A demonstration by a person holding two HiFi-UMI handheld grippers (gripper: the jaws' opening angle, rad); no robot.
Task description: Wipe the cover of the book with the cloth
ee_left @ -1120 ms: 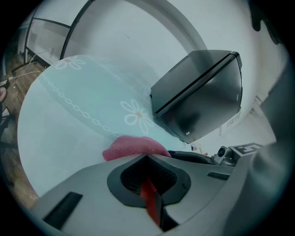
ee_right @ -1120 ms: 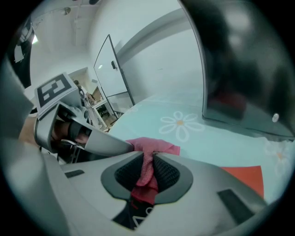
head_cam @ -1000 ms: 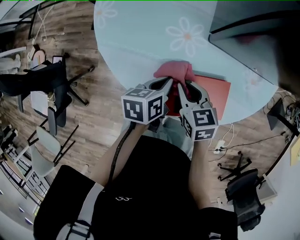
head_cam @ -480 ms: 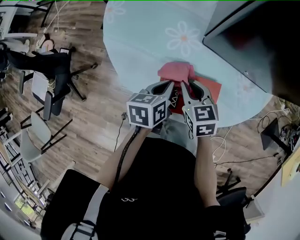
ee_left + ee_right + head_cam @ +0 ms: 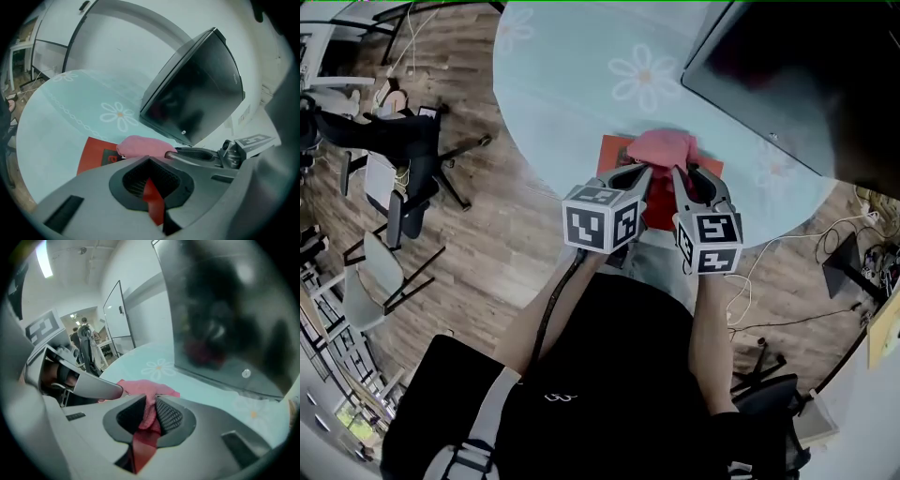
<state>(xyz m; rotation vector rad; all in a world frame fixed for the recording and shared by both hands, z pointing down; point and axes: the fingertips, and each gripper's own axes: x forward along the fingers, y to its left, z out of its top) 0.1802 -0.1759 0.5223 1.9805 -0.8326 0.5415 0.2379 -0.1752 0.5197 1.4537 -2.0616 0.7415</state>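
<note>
Table (image 5: 572,103): right gripper (image 5: 682,173) clamped on cloth (image 5: 664,148) atop book (image 5: 615,153).

Book (image 5: 617,153), by the tabletop's (image 5: 572,84) near edge: most of it hidden under the cloth (image 5: 662,147) & both grippers in head view; only its left corner, a sliver at right & a patch btw the grippers show. Cover print is partly behind the left gripper's (image 5: 150,161) body, too blurred to read. Red strip in the slit btw that gripper's closed jaws: can't tell if pinched or just seen through. Cloth's lower fold disappears btw the right gripper's (image 5: 151,404) jaws. Monitor (image 5: 769,66) cut off by top & right pic edges; reflections on its screen are blurred. Tabletop's far edge cut off at top. People (image 5: 80,331) in bkgd too small to make out.
</note>
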